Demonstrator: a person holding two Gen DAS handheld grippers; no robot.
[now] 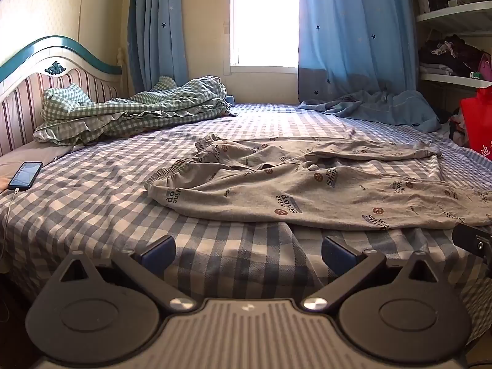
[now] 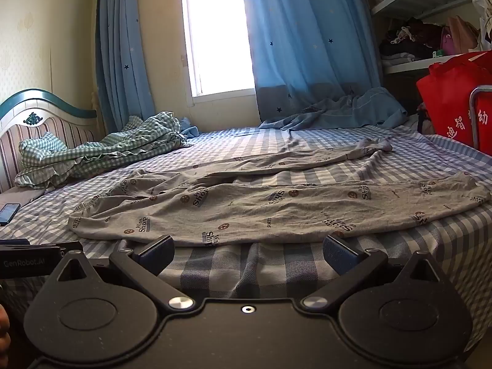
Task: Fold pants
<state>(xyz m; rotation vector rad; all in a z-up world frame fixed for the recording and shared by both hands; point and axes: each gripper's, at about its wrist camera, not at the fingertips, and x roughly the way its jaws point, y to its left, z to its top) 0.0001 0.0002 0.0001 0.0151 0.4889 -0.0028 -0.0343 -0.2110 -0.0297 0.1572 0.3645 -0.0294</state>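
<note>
I see grey printed pants [image 1: 323, 184] lying unfolded on a bed with a blue checked sheet [image 1: 101, 203]. Their long axis runs left to right across the bed, roughly parallel to the near edge. The elastic waistband points left, toward the striped headboard [image 1: 46, 92]; the two legs stretch right. In the right wrist view the pants [image 2: 261, 206] show both legs: the near one flat along the bed's edge, the far one angling away with its cuff near the red bag [image 2: 455, 98]. The fabric is wrinkled around the seat.

My left gripper [image 1: 248, 253] hovers just in front of the near edge of the pants, fingers spread wide, holding nothing. My right gripper [image 2: 248, 253] sits likewise, released and empty, its fingertips just short of the near leg's hem.

A phone [image 1: 26, 175] lies on the sheet by the headboard, and a green checked quilt [image 1: 132, 110] is bunched beyond it, well apart from the pants.
</note>
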